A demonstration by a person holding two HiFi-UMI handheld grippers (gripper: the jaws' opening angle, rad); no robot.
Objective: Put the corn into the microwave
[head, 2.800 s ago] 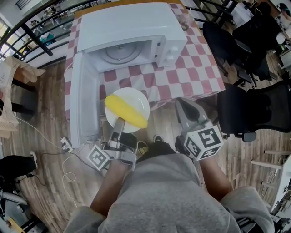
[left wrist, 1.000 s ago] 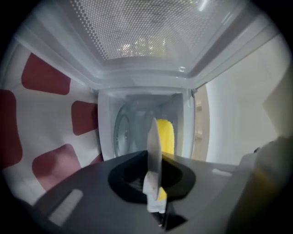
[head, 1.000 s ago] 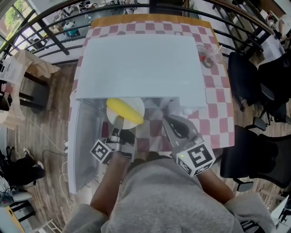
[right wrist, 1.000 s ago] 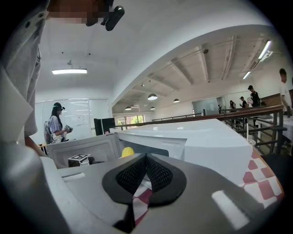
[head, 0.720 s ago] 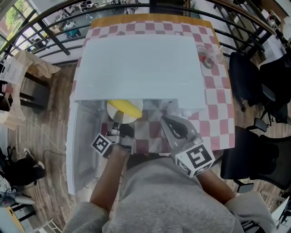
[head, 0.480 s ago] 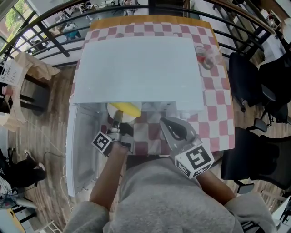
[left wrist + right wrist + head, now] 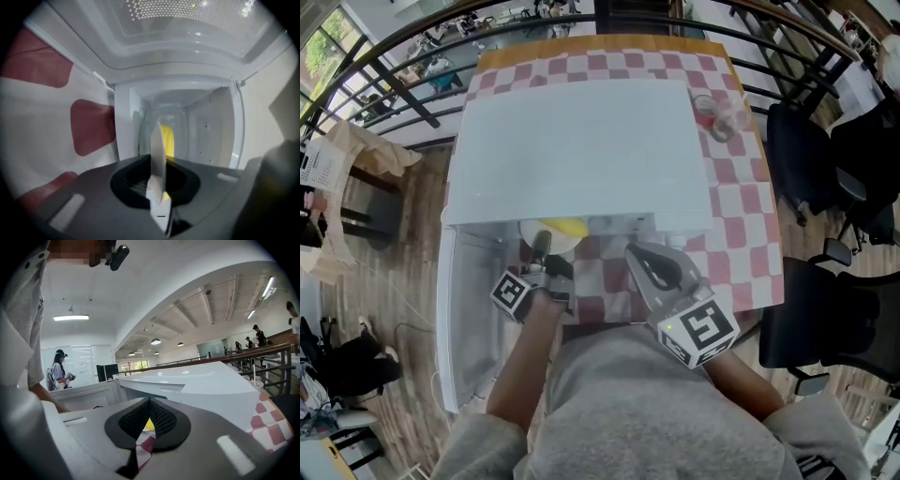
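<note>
- The left tool (image 7: pixel 541 247) is clamped tight on the near rim of the white plate (image 7: pixel 157 150). The plate shows edge-on between its pads and reaches past its tips into the microwave (image 7: pixel 581 141).
- The corn (image 7: pixel 565 227) lies on the plate ahead of the left tool, just inside the mouth of the cavity, under the front edge of the microwave's top.
- The right tool (image 7: pixel 639 255) is closed on nothing. It sits to the right of the left tool, over the checked cloth of the counter (image 7: pixel 741 216), and is best left parked there.
- The step in hand looks to be setting the plate down on the cavity floor. No view shows whether the plate's underside touches the floor yet.
- Carry the plate straight ahead of the tool and hold it level. A round cob on a shallow plate gripped by one rim is likely to roll off if the plate tips.
- Steer clear of the open door (image 7: pixel 459 319) to the left of the left tool, and of the cavity walls on either side.
- Lower the plate until the floor bears its weight. Only then loosen the pads, and draw the tool straight back without lifting the rim.
</note>
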